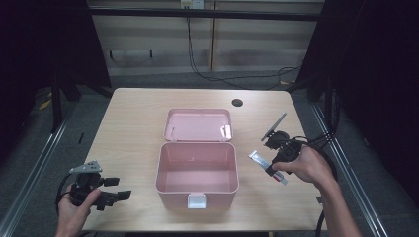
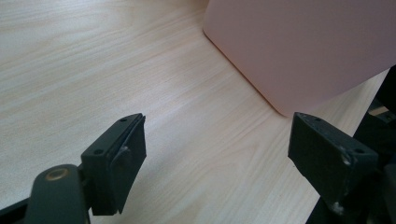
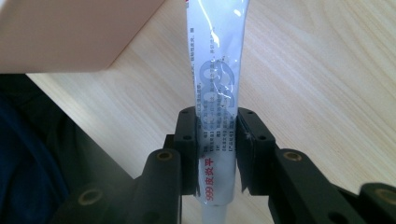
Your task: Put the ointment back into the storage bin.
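- Ointment tube (image 3: 215,93), white with red print near its cap end, sits pinched between the pads of the right gripper (image 3: 217,149); in the high view the tube (image 1: 260,159) lies low over the table (image 1: 138,113), just right of the pink box (image 1: 196,174).
- Pink box stands open at table centre, lid (image 1: 197,124) folded back, white latch (image 1: 196,201) at the front.
- Left gripper (image 1: 117,189) hangs at the near left corner, jaws spread wide with only bare wood between them, pointing toward the box wall (image 2: 299,46).
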A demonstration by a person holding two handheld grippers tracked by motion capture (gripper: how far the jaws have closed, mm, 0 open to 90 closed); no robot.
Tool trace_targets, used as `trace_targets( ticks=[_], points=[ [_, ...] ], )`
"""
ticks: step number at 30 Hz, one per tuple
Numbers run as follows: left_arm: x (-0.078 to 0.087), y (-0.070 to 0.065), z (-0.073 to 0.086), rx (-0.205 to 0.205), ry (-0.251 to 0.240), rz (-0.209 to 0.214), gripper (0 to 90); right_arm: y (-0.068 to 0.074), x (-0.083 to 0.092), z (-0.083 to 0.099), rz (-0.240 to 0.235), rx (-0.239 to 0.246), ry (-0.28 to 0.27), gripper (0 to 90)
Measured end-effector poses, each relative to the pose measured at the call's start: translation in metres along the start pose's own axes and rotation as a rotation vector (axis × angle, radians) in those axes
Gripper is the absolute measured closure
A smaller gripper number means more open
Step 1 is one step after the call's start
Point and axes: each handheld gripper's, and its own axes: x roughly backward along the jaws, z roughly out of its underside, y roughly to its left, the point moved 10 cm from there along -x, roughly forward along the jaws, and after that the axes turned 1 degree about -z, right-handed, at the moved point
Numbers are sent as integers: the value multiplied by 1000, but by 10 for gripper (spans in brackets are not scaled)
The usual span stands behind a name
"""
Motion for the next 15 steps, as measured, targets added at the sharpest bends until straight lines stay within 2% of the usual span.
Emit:
trace_targets(
  ticks=[5, 15],
  points=[
    [0, 0, 0, 0, -1, 2, 191, 2, 9, -2, 21, 28, -3, 721],
    [0, 0, 0, -2, 3, 4, 191, 10, 21, -11, 21, 74, -25, 722]
  ],
)
